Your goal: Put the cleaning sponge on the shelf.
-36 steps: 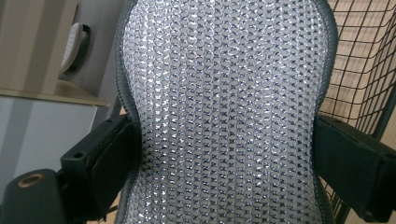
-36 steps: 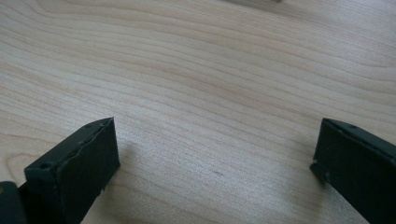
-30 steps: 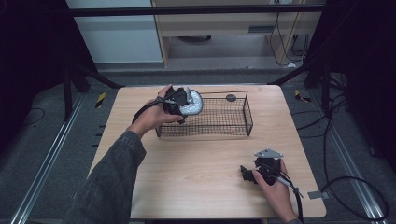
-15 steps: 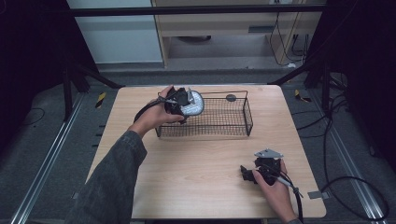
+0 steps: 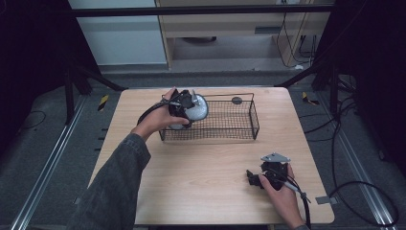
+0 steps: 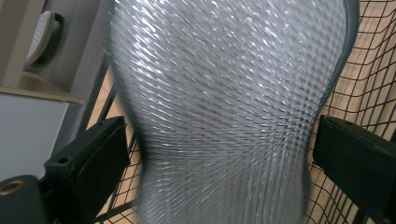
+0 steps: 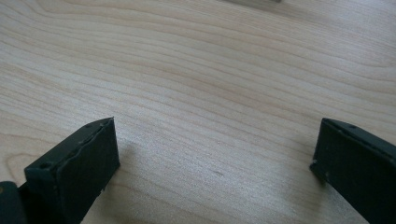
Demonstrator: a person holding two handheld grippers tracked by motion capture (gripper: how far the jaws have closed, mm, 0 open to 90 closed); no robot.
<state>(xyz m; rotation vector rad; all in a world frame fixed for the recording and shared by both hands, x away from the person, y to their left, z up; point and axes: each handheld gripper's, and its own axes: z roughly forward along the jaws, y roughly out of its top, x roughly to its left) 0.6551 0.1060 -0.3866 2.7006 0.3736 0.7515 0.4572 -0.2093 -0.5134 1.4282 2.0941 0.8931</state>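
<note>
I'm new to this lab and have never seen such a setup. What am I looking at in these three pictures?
No robot here: a person sits at a wooden table and holds a hand-operated two-jaw gripper in each hand. The wide picture comes from a fixed camera above; the two close-ups come from small cameras riding on the grippers, looking along their black jaws.

On the table stands a black wire basket. The left gripper is at the basket's left end, with a round silvery object between its jaws. The jaws have just been opening, and the pads seem to stand clear of it, so it looks released rather than held. The right gripper rests near the front right of the table, jaws open, with bare wood between them.
</note>
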